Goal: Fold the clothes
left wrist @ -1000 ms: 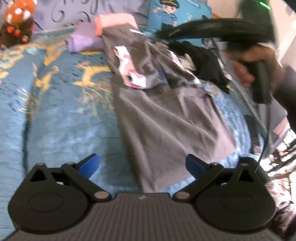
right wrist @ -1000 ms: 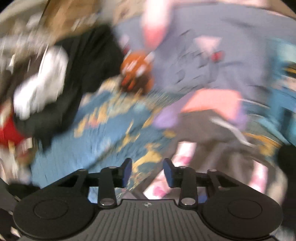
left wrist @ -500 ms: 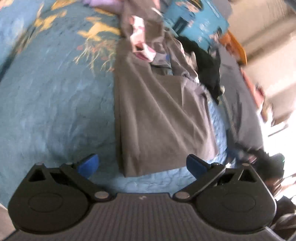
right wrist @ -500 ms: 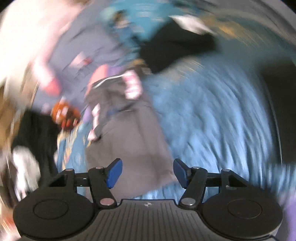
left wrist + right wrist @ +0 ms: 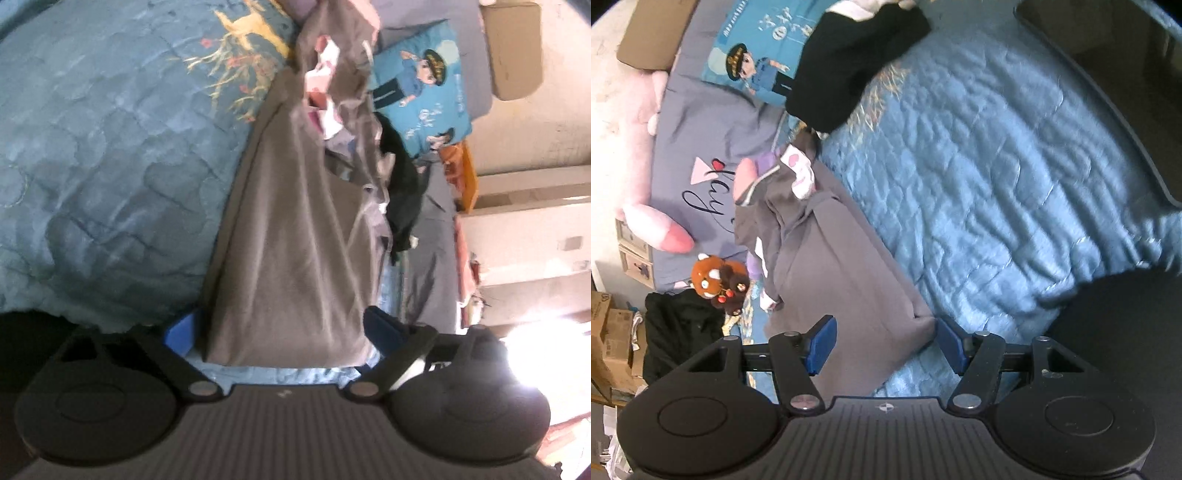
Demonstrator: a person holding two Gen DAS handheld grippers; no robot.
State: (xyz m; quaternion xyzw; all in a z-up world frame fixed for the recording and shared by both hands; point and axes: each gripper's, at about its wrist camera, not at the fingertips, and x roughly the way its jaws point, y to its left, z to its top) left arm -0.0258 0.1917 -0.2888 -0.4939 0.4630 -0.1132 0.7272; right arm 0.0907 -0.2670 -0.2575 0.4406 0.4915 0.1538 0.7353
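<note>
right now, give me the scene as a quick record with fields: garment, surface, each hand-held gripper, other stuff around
garment: grey garment lying lengthwise, far end bunched with a pink-and-white piece
surface: blue quilted bedspread
left hand-held gripper: open, fingers either side of the garment's near hem
right hand-held gripper: open, at a near corner of the garment
grip: neither closed on the cloth
nearby: black garment, cartoon cushion, plush toy
</note>
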